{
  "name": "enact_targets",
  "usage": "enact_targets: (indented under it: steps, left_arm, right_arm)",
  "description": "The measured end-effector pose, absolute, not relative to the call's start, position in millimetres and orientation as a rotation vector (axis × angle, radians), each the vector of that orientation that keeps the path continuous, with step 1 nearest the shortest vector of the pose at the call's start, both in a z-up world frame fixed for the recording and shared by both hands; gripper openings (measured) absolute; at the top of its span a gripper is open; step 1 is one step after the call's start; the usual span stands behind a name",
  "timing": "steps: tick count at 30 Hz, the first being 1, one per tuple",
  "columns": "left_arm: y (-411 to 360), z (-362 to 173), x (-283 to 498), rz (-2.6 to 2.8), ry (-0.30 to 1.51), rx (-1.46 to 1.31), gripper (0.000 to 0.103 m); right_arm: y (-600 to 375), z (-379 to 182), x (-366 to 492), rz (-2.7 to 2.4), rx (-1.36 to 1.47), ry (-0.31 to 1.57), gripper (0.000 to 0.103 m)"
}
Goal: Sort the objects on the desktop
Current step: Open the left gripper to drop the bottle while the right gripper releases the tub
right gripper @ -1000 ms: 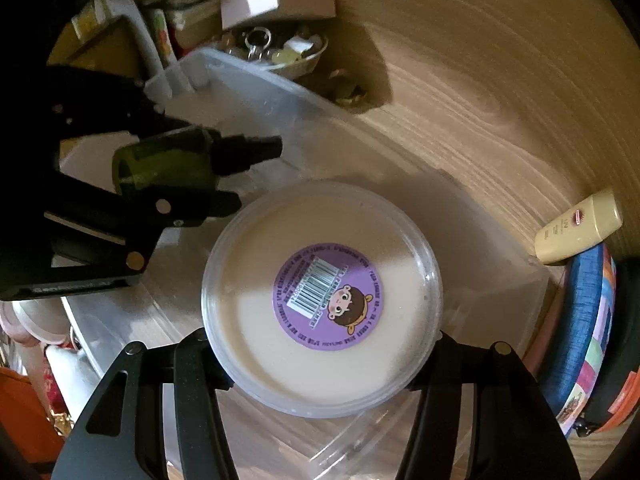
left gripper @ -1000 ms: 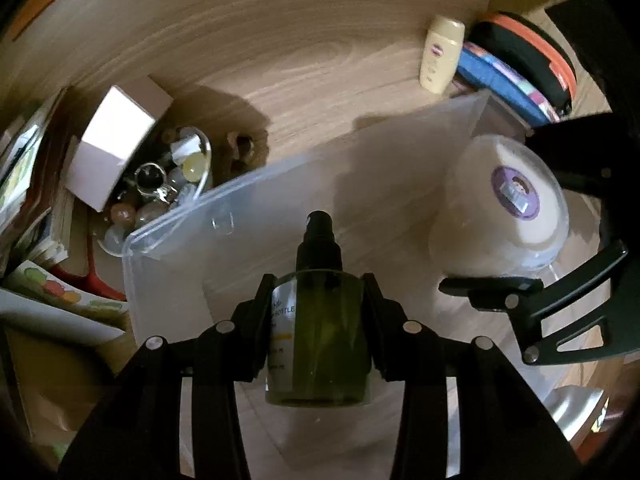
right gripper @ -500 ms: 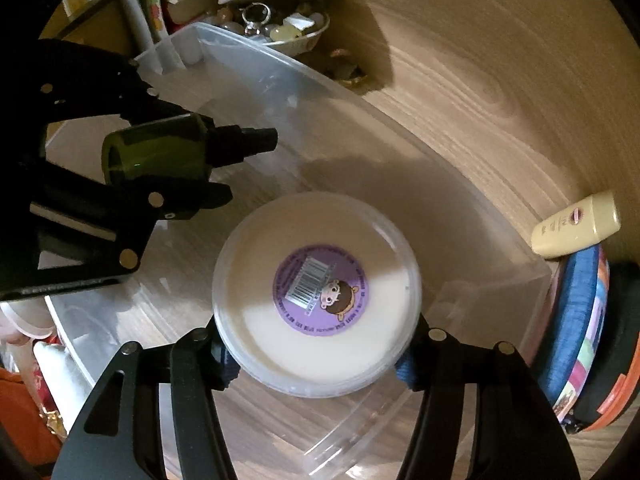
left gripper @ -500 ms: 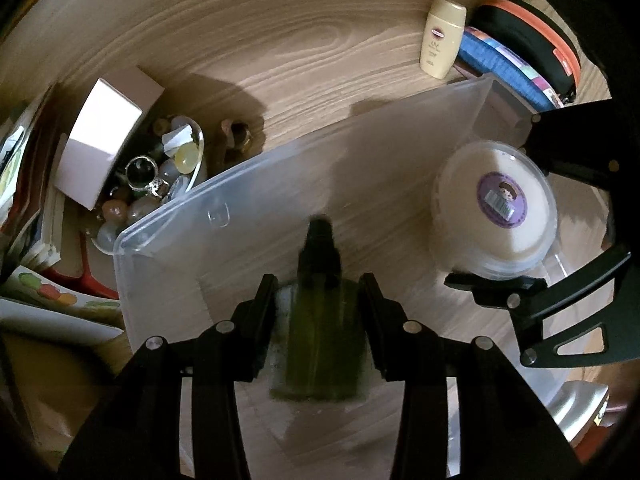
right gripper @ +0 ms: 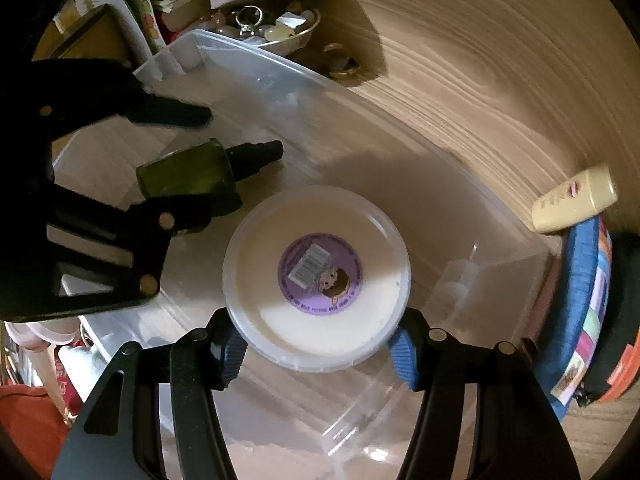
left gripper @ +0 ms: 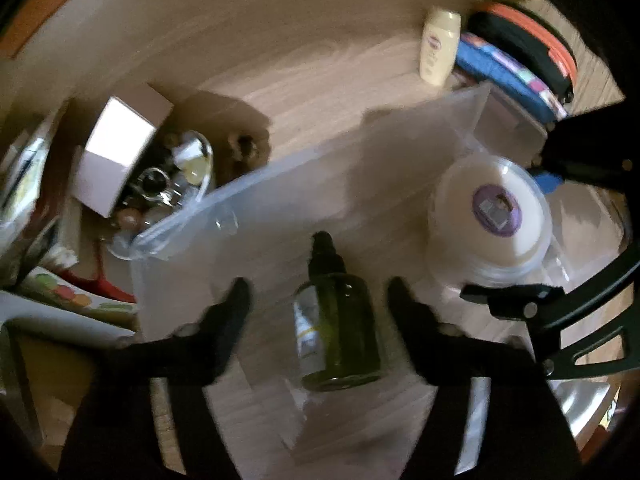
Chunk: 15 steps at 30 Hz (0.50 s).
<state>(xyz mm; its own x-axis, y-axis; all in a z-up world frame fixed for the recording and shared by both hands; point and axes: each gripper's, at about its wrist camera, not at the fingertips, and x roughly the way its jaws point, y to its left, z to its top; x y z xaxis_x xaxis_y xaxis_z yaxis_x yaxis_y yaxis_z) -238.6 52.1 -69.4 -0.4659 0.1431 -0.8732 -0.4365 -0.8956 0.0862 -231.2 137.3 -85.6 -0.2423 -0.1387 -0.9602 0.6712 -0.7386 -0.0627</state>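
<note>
Left hand-held gripper (left gripper: 317, 286): spread wide, with jaws that have just been opening, pinching nothing. Between its fingers, touched by neither, lies the green spray bottle (left gripper: 340, 340) on its side, nozzle pointing away from the gripper. Judged as a release: set down flat on the floor of the clear plastic bin (left gripper: 280, 168) so as not to topple, with the fingers parted enough to lift off without dragging it.

Right hand-held gripper (right gripper: 316, 354): partly open, straddling the near rim of the round lidded tub (right gripper: 316, 264), purple label up. Blue pads (right gripper: 402, 354) sit right at the rim on both sides; cannot tell whether they press or merely flank it. Tub looks settled in the same bin, just right of the bottle, probably placed flat beside it to keep room for more.

Further out, ahead of the left gripper and outside the bin: a dish of trinkets (left gripper: 172, 188) under a white box (left gripper: 116, 160). Ahead and to the right, on the wooden tabletop (left gripper: 280, 40): a cream tube (left gripper: 436, 48) beside a blue patterned case (left gripper: 504, 68), both unsorted.
</note>
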Motion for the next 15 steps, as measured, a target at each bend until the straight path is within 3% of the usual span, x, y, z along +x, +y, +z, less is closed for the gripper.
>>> enact_targets:
  steps: [12,15]
  left_arm:
    - [35,-37,-223,2.454,0.36,-1.302,0.079]
    - [34,-31,-215,2.471,0.362,-1.28,0.085]
  right_arm:
    - [127,-55,-199,-2.103,1.474,0.71,0.062]
    - [130,-46,-191,-2.142,1.428,0.771,0.069]
